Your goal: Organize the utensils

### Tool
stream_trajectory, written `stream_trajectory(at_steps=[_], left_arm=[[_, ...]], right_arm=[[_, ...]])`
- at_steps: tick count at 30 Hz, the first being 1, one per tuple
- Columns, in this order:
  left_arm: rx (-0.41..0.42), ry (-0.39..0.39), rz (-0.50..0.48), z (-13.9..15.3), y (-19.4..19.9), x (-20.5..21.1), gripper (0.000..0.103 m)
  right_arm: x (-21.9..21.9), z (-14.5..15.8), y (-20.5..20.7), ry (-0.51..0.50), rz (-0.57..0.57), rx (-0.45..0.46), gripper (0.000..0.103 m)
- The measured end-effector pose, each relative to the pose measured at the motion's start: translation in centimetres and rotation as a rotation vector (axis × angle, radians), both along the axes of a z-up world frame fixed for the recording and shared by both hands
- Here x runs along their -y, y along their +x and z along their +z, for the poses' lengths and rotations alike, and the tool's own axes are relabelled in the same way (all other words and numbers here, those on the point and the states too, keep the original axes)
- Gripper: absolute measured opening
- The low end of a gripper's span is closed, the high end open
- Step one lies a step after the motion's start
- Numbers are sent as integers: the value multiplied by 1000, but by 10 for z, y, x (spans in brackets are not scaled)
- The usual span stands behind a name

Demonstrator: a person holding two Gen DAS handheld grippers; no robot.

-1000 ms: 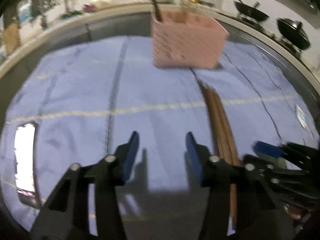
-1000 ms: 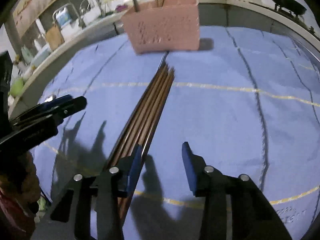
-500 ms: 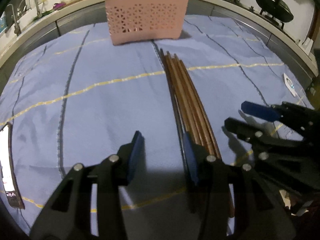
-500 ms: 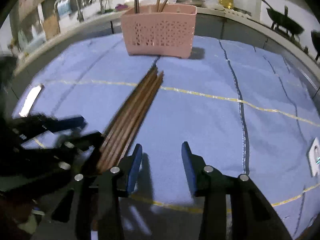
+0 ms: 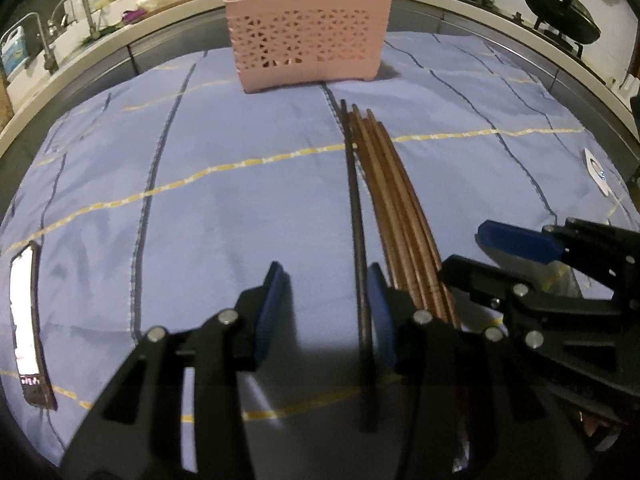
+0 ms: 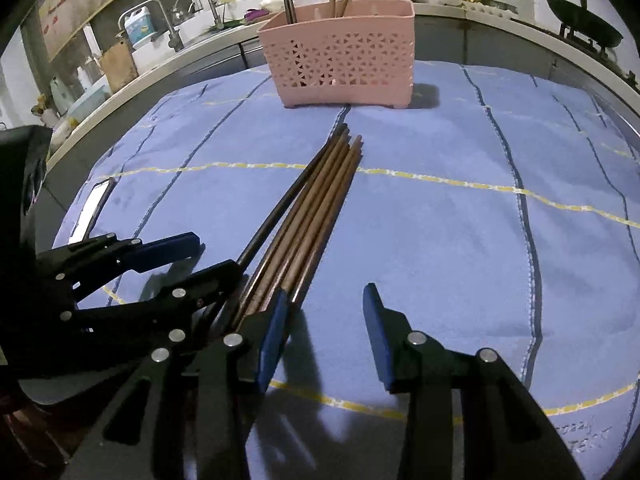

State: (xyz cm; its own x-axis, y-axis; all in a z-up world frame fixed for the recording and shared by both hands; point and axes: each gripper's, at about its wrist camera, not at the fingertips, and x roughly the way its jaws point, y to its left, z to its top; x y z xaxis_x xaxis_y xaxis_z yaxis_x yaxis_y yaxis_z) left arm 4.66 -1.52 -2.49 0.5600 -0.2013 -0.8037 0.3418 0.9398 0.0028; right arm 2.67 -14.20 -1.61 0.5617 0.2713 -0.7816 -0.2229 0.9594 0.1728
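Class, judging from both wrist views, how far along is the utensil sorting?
Done: a few chopsticks stand in the pink basket. In hand: nothing; the left tongs and right tongs are open beside the chopstick bundle. Left: that bundle lies on the cloth.

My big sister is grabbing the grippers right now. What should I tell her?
Left gripper: open, holding nothing, low over the blue cloth, its right finger beside the black chopstick.
Right gripper: open, holding nothing, just right of the brown chopsticks.
Pink basket stands at the far end with a few utensils already in it.
Left to do: pick up the chopsticks from the cloth and put them in the basket.
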Motion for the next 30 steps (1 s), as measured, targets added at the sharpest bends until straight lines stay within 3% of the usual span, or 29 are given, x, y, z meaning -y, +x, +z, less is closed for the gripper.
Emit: stream_trajectory(at_steps=[18,24,30], left_arm=[[4,-26,118,0,10,-20,41],[0,-36,122,0,13,-23,40],[2,-36,121,0,13,-24,40]], right_arm=[[-8,-7,6,-148,-22,26,42],[-7,-6,9,-134,-27,20,42],[-2,1,8,-38,-40,4,42]])
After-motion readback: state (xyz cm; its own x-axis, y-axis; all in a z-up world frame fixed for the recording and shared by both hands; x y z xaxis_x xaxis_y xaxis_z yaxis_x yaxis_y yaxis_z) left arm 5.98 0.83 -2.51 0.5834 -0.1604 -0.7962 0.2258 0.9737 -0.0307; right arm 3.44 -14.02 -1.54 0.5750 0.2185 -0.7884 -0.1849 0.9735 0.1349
